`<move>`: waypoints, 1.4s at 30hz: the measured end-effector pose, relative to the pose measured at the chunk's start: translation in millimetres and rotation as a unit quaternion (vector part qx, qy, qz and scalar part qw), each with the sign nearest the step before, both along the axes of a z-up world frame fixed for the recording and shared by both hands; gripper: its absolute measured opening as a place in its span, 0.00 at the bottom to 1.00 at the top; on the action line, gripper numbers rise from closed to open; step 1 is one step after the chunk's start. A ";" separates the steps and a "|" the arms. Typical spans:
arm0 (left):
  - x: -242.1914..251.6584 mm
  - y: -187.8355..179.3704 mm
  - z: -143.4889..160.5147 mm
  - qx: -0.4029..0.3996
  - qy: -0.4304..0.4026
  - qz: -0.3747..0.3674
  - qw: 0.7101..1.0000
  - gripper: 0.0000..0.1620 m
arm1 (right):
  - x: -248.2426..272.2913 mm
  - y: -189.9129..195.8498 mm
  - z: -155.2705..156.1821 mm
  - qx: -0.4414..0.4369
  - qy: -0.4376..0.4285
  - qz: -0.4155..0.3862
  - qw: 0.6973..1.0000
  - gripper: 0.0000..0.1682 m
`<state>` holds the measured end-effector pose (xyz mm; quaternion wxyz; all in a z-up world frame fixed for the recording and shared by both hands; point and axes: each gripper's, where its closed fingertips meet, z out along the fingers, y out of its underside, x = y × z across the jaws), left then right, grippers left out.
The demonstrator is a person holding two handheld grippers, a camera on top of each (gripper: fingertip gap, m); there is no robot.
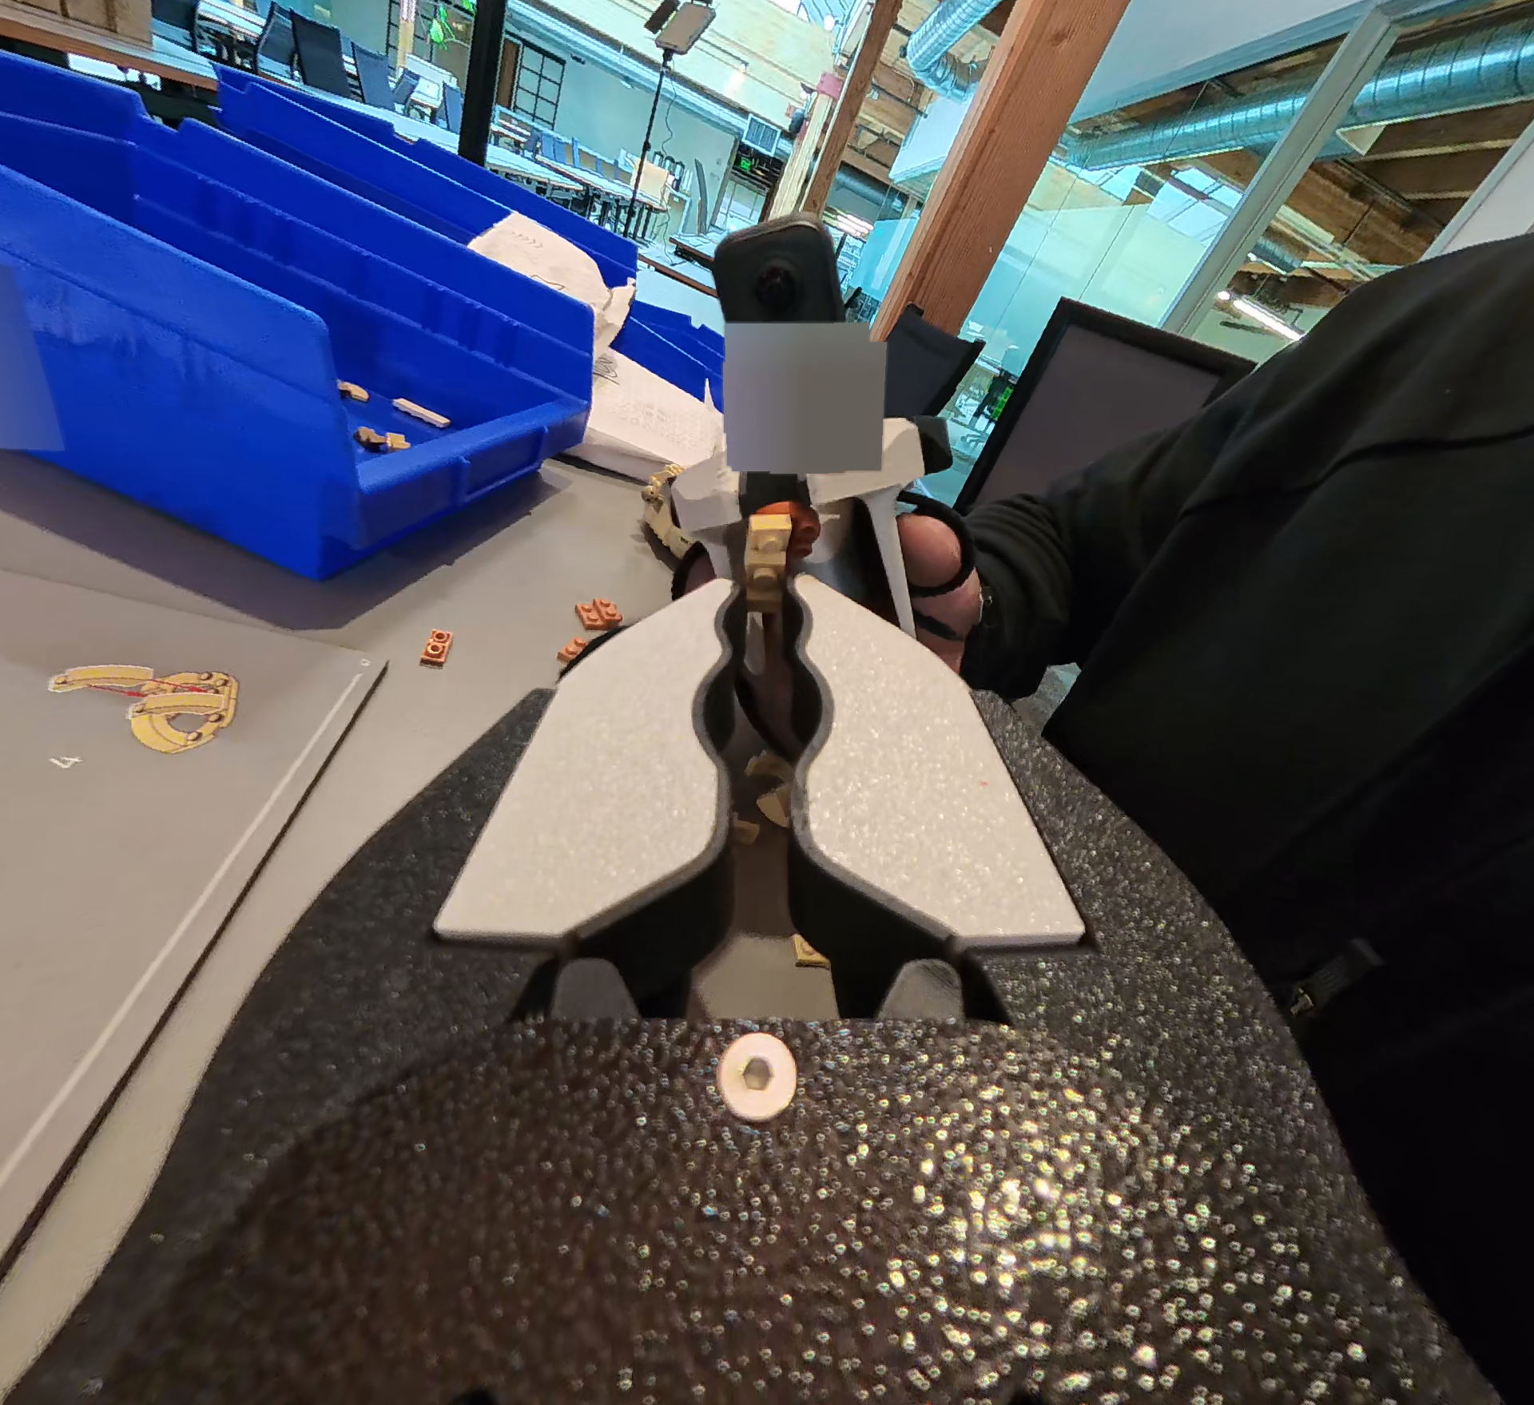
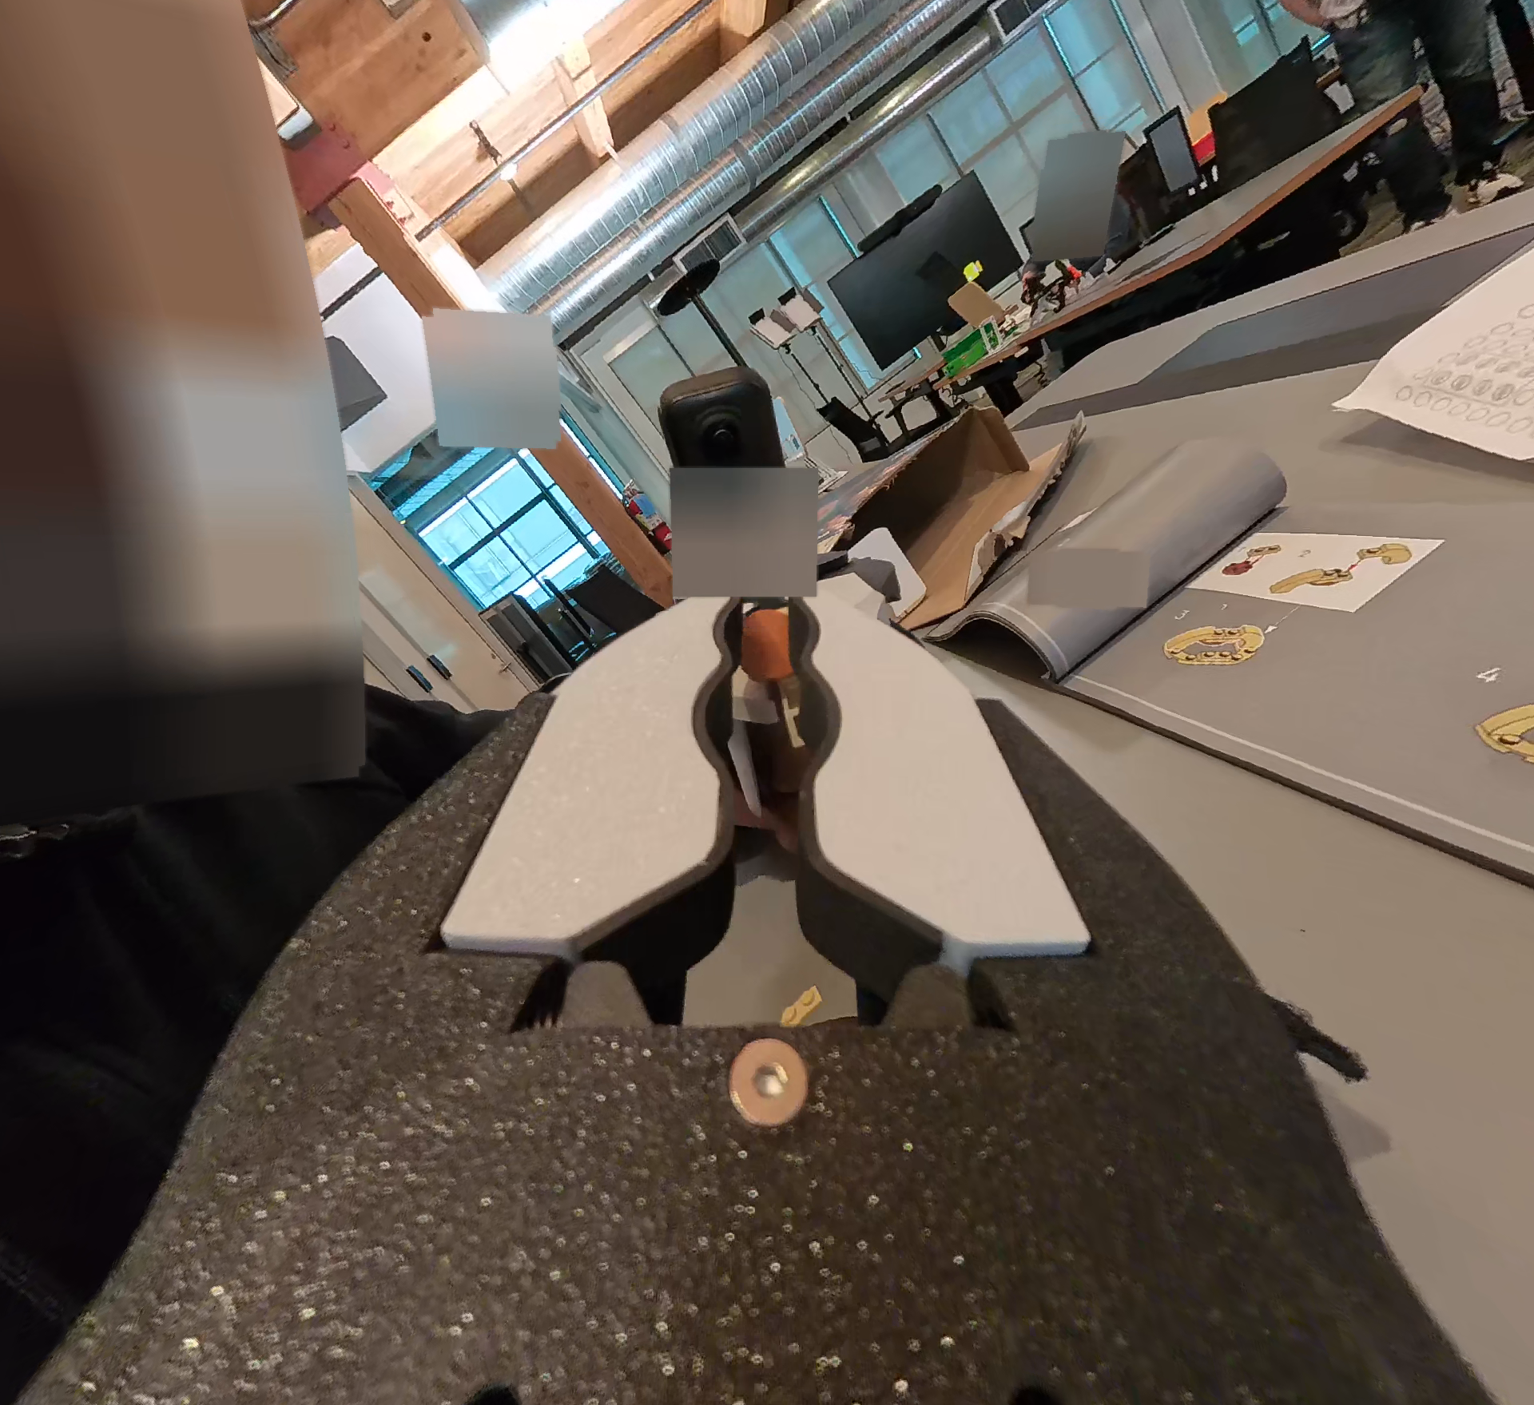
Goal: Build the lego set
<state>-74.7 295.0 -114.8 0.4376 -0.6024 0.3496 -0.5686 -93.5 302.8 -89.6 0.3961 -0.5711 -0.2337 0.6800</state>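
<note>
Tan lego piece (image 1: 764, 558) pinched between left hand-held gripper's (image 1: 762, 597) tips.

A small tan lego assembly (image 1: 764, 560), studs toward the camera, sits upright in mid-air above the grey desk (image 1: 515, 535), pressed against a rounded orange-brown piece (image 2: 764, 645). Loose orange plates (image 1: 599, 612) lie scattered on the desk, one two-stud plate (image 1: 436, 647) apart from the rest. Tan pieces (image 1: 383, 440) rest in the blue bin (image 1: 274, 402); a tan plate (image 2: 803, 1004) lies flat below.
</note>
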 end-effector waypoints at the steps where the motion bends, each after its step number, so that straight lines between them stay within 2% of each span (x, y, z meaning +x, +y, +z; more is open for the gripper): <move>1: -0.1 0.1 0.5 -0.002 -0.003 0.001 1.000 0.05 | 0.2 0.1 0.4 0.001 0.001 -0.002 1.000 0.06; 10: -1.0 2.1 4.2 -0.015 -0.016 0.010 1.000 0.05 | 1.4 2.0 -0.6 -0.006 0.006 -0.025 1.000 0.06; 16: 1.8 -0.1 3.8 -0.022 -0.017 0.008 1.000 0.05 | 1.7 2.2 -0.3 -0.010 0.009 -0.031 0.999 0.01; 29: 1.6 -2.6 9.5 -0.040 -0.058 -0.006 0.998 0.04 | 3.4 2.4 4.1 -0.011 0.020 -0.034 0.999 0.05; 34: -0.1 -2.7 11.3 -0.037 -0.065 -0.009 0.997 0.05 | 9.3 6.5 13.3 0.005 0.022 -0.029 0.999 0.11; 36: -0.9 -2.8 11.9 -0.032 -0.066 -0.011 0.997 0.04 | 9.6 5.9 15.2 0.024 0.000 -0.010 1.000 0.15; 39: -1.5 -3.9 11.8 -0.023 -0.061 -0.017 0.998 0.05 | 6.6 -2.3 10.0 0.076 -0.079 0.040 0.993 0.17; 42: -1.7 -4.9 10.0 -0.009 -0.046 -0.020 0.999 0.05 | 9.4 -8.3 0.5 0.168 -0.182 0.052 0.967 0.18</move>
